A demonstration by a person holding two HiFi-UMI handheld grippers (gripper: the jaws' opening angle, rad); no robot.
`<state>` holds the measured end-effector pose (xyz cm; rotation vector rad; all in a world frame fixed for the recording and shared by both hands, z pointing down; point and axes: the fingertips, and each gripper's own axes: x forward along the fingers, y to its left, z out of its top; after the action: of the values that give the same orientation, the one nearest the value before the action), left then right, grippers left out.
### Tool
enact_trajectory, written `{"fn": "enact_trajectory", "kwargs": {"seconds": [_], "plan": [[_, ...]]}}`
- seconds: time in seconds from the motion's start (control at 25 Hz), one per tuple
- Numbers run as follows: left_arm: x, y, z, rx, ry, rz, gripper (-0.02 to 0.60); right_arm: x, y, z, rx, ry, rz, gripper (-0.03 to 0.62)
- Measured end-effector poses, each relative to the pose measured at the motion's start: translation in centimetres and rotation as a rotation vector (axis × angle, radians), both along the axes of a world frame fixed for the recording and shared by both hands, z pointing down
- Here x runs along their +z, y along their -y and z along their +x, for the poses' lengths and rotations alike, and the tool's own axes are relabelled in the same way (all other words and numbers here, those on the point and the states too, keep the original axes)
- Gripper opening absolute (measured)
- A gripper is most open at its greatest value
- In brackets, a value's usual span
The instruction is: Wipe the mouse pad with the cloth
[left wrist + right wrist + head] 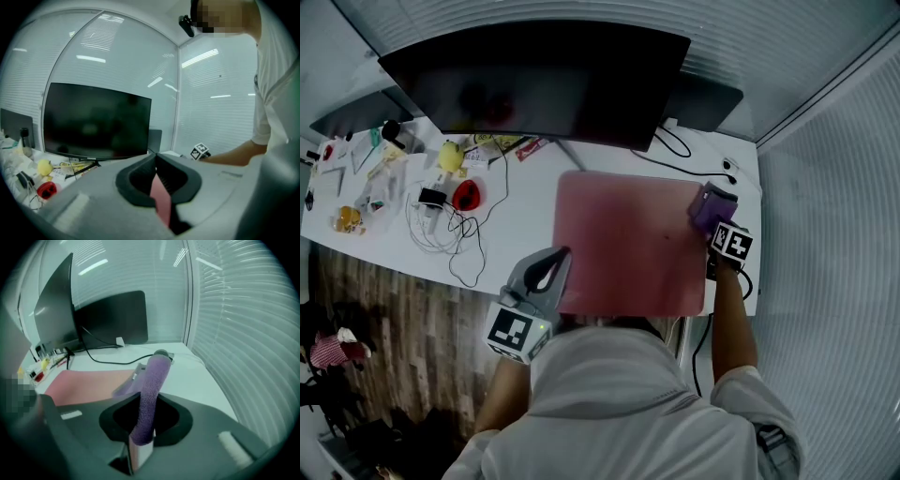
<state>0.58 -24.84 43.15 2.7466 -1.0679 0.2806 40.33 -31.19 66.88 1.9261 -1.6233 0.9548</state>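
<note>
Now your left hand-held gripper [553, 263] pinches the probably floppy mouse pad [628, 244] at its near corner; your right hand-held gripper [713, 228] clamps the soft cloth [711, 206].

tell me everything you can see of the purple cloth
The purple cloth looks soft and nubby, like terry or microfibre. It is bunched into a thick fold, clamped in the right gripper, and arches forward over the far right corner of the pink mouse pad. Whether it touches the pad is unclear.
</note>
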Motion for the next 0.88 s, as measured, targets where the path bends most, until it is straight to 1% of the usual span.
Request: {"fn": "enact_trajectory", "kwargs": {"seconds": [0.08,0.2,0.28,0.36,0.44,0.52,0.64,0.72,0.8,0.88], "plan": [[-0.4,-0.2,-0.5,-0.013,0.001,0.005,0.003,-2.6,-0.2,-1.8,-0.013,0.047,0.072,0.058],[-1.0,-0.2,-1.9,-0.039,-0.002,0.009,0.003,-6.5,-0.2,-7.7,-0.111,0.143,0.176,0.058],[-1.3,-0.3,-3.2,-0.053,-0.004,0.012,0.003,-8.4,-0.1,-13.2,-0.200,0.245,0.218,0.058],[-1.4,-0.4,-4.6,-0.068,-0.006,0.014,0.003,-9.9,0.0,-19.4,-0.287,0.378,0.238,0.058],[-1.2,-0.8,-6.1,-0.080,-0.012,0.010,0.003,-11.0,0.0,-25.9,-0.374,0.499,0.237,0.059],[-1.2,-1.3,-7.6,-0.085,-0.016,0.008,0.003,-11.5,-0.3,-32.0,-0.467,0.566,0.220,0.060],[-1.5,-1.6,-10.2,-0.090,-0.020,0.009,0.003,-11.3,-0.9,-40.5,-0.615,0.577,0.178,0.058],[-1.7,-1.8,-12.2,-0.092,-0.028,0.011,0.003,-10.4,-1.2,-45.2,-0.690,0.569,0.148,0.060],[-1.6,-2.1,-14.1,-0.086,-0.034,0.011,0.003,-8.9,-1.2,-48.9,-0.729,0.559,0.112,0.059],[-1.3,-2.4,-16.0,-0.070,-0.042,0.001,0.003,-7.1,-0.8,-51.3,-0.731,0.540,0.073,0.058]]}}
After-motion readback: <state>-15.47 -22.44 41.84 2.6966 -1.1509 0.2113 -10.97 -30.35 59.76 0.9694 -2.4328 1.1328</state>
